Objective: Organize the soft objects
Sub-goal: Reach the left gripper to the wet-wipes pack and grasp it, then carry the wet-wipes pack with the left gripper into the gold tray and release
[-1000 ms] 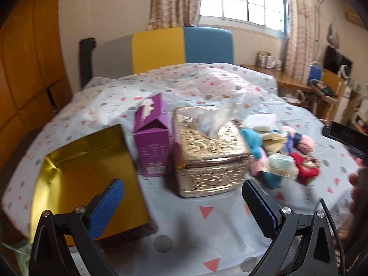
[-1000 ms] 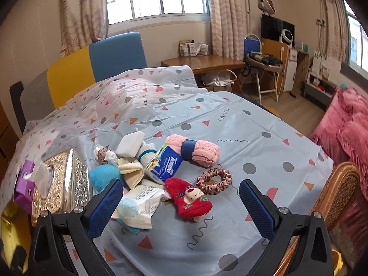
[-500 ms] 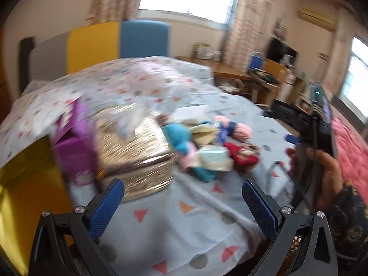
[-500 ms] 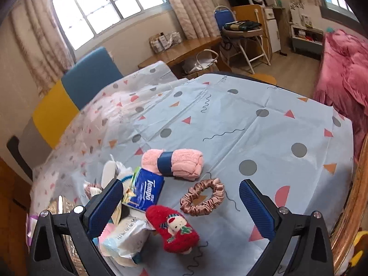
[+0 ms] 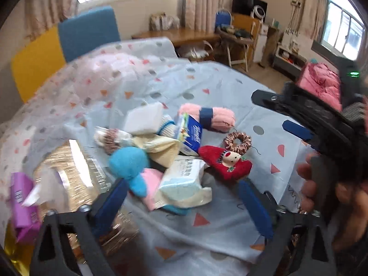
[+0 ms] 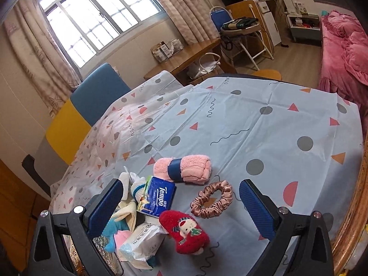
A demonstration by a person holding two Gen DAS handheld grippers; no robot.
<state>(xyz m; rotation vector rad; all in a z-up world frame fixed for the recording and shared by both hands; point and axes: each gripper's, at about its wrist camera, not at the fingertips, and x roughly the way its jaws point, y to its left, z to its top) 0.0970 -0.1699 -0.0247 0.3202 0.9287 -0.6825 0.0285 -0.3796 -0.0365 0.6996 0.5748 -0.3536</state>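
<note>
A heap of soft things sits on the tablecloth [image 6: 264,124], which is pale blue with dots and triangles. The left gripper [image 5: 184,197] hangs over the near side of the heap with its blue pads spread fairly wide; the jaws have just been closing a little, and nothing is pinched, though the white wipes pack [image 5: 184,179] and a pink cloth [image 5: 149,184] lie in the gap between them. In that view the blue plush [image 5: 128,163] is at 10 o'clock from the wipes pack, pressed against the left pad, and the red sock [image 5: 227,163] is at 2 o'clock, just beside the pack. Past the sock, at 12 o'clock, lies the scrunchie [image 5: 238,141], apart from the heap, with the pink towel roll [image 5: 207,117] beyond it and the Tempo pack [image 5: 192,135] touching the roll's near end. A white sponge [image 5: 143,118] tops the back of the pile. The gold box [image 5: 73,172] stands at 9 o'clock, against the heap, with a purple carton [image 5: 20,207] beside it. The right gripper [image 6: 181,209] is also wide open and empty, held above the table by a hand [image 5: 322,184]; in its own view the sock and scrunchie lie between its pads, untouched.
</note>
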